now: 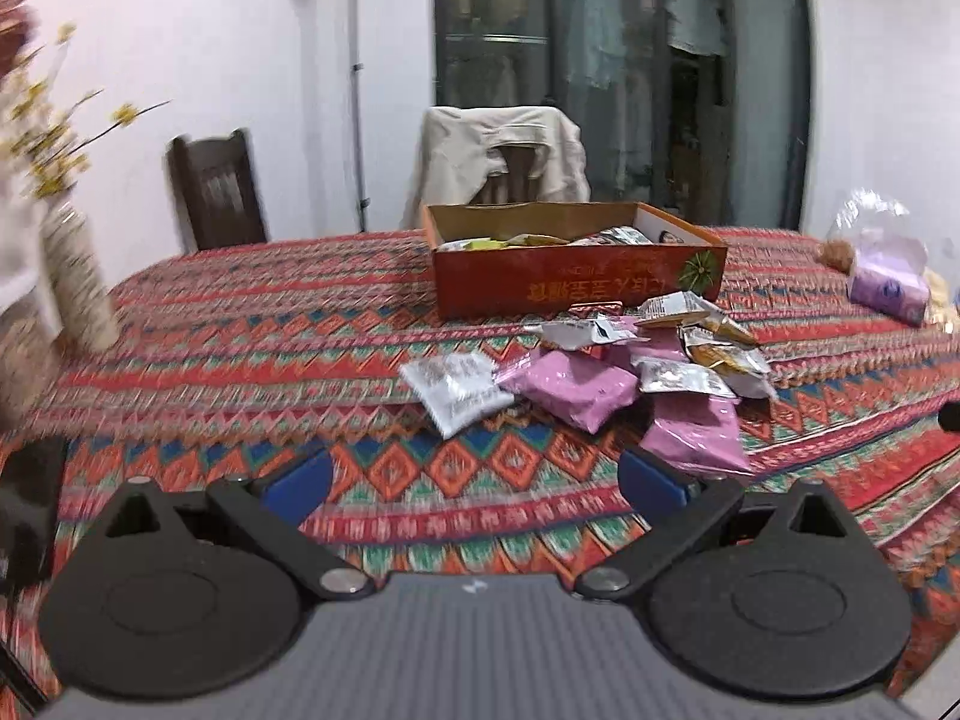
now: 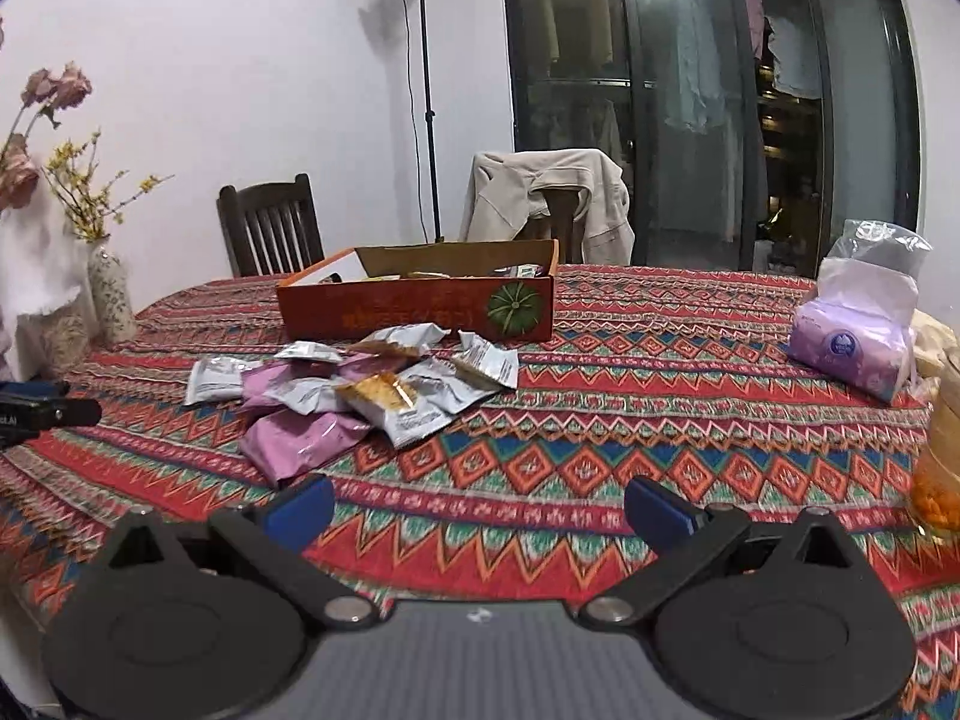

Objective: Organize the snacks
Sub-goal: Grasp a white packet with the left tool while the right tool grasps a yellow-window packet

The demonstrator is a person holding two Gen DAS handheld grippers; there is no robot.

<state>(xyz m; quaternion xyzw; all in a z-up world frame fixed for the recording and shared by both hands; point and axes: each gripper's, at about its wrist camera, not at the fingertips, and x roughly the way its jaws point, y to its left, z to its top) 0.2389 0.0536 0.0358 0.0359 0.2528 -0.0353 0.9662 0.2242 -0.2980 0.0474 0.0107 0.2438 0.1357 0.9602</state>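
Note:
A heap of snack packets [image 1: 630, 360], pink, silver and orange, lies on the patterned tablecloth in front of an open orange cardboard box [image 1: 576, 285] that holds more packets. The heap [image 2: 360, 396] and box [image 2: 420, 312] also show in the right wrist view. My left gripper [image 1: 474, 480] is open and empty, above the cloth just short of the heap. My right gripper [image 2: 480, 507] is open and empty, to the right of the heap. A pink packet [image 2: 300, 441] lies closest to its left finger.
A purple tissue pack in a plastic bag [image 2: 852, 342] and a glass of orange things [image 2: 939, 480] stand at the right. A patterned vase with flowers [image 2: 111, 294] stands at the left, a black device [image 2: 42, 411] near it. Two chairs stand behind the table.

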